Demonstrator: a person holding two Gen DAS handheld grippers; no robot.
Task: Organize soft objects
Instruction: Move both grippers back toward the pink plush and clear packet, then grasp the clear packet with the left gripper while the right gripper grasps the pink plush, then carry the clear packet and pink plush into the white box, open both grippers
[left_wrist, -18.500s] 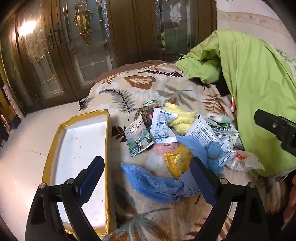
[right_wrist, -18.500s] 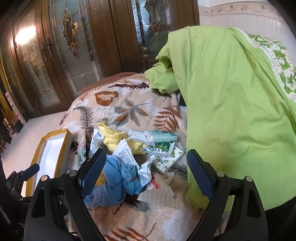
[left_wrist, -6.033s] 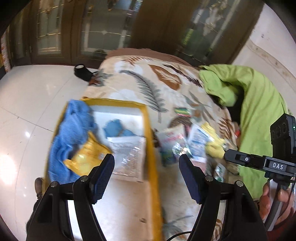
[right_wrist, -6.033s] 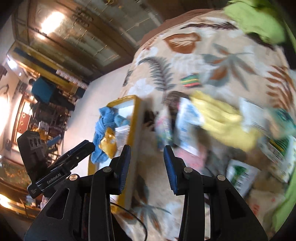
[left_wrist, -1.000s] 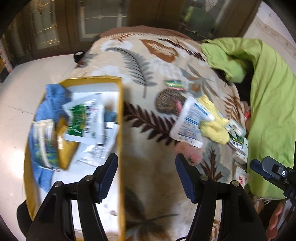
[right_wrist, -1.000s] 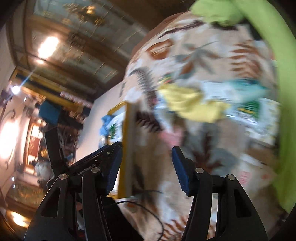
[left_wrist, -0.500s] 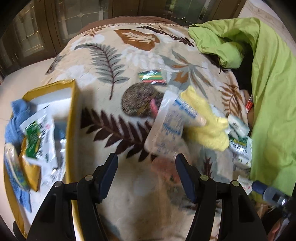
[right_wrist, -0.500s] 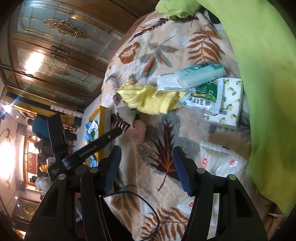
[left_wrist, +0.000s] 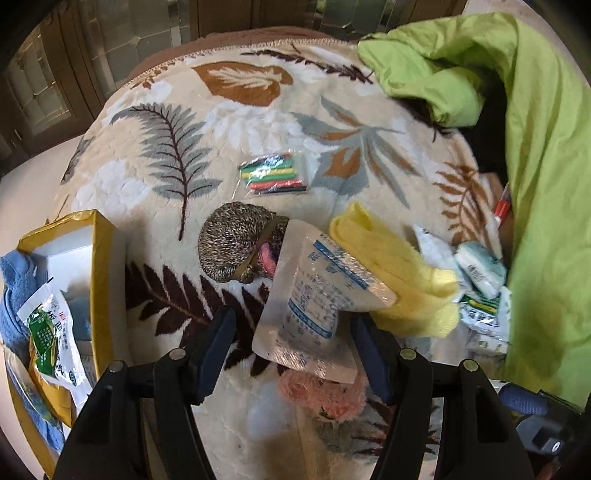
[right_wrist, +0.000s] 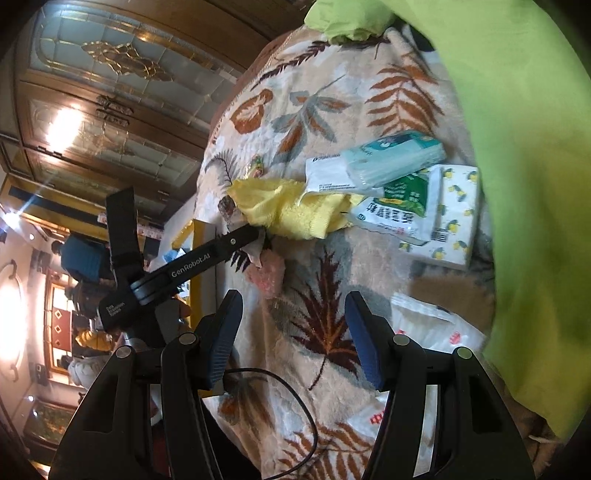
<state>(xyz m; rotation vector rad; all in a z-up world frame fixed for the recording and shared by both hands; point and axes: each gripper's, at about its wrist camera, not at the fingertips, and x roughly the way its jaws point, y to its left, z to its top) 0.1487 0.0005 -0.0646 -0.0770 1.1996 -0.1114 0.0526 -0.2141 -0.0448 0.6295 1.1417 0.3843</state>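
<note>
Your left gripper (left_wrist: 291, 354) stands open over the clear packet (left_wrist: 314, 291), its pads not pressing it. The packet hides part of the pink fluffy thing (left_wrist: 325, 395) (its shape is hard to make out). Your right gripper (right_wrist: 291, 339) is open and empty above the blanket (right_wrist: 325, 258). The yellow box (left_wrist: 98, 280) is cut off at left.
</note>
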